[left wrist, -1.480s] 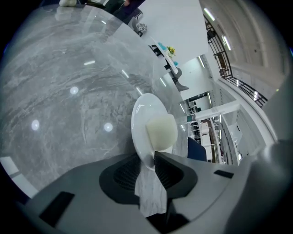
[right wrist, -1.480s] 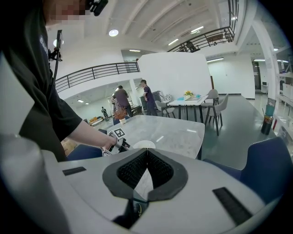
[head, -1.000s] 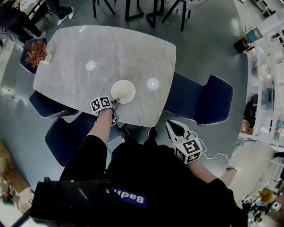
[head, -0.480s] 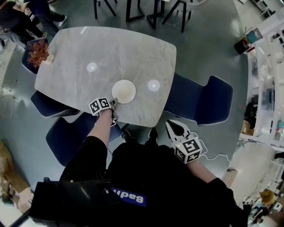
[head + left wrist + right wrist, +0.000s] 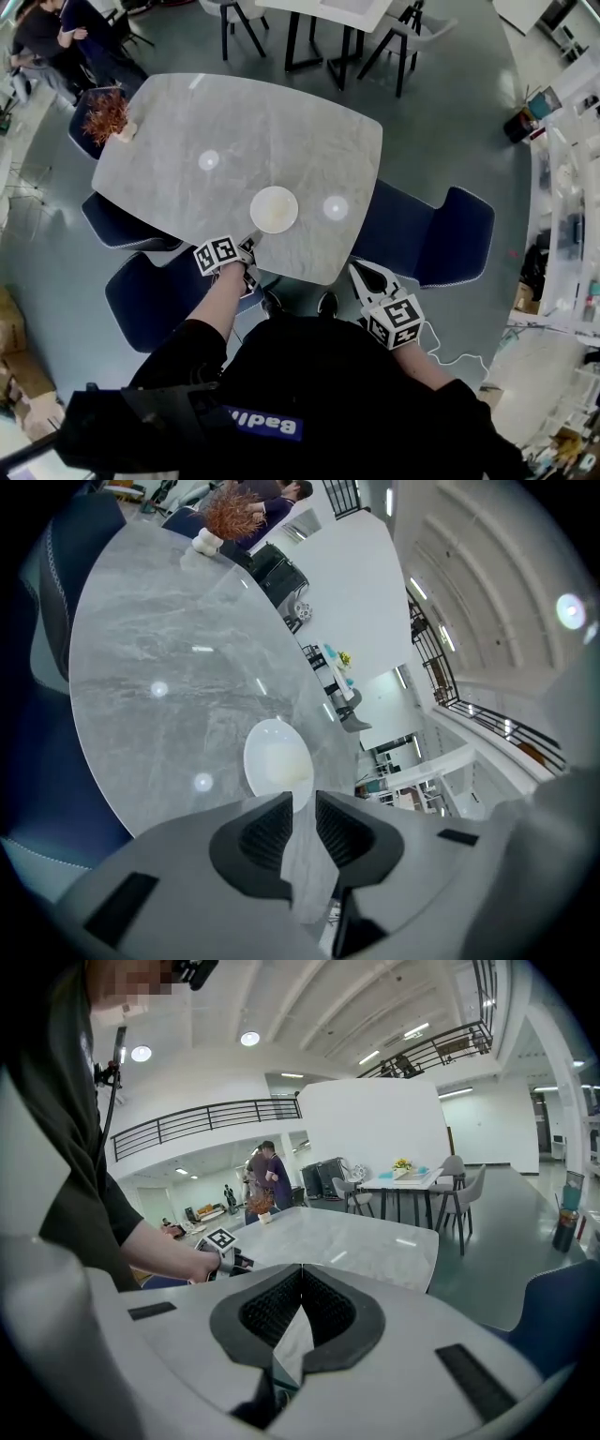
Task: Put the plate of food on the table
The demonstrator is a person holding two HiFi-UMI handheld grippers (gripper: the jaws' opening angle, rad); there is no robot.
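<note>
Plate (image 5: 277, 761) rests on surface (image 5: 169, 639) just ahead of my left gripper (image 5: 303, 799), jaws slightly apart, empty; right gripper (image 5: 301, 1274) closed.

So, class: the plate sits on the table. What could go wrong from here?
The left gripper, jaws open, sits close to the rim of the plate; a careless pull-back might catch and drag it. The plate also lies near the closest edge of the table, so a bump could push it off.
</note>
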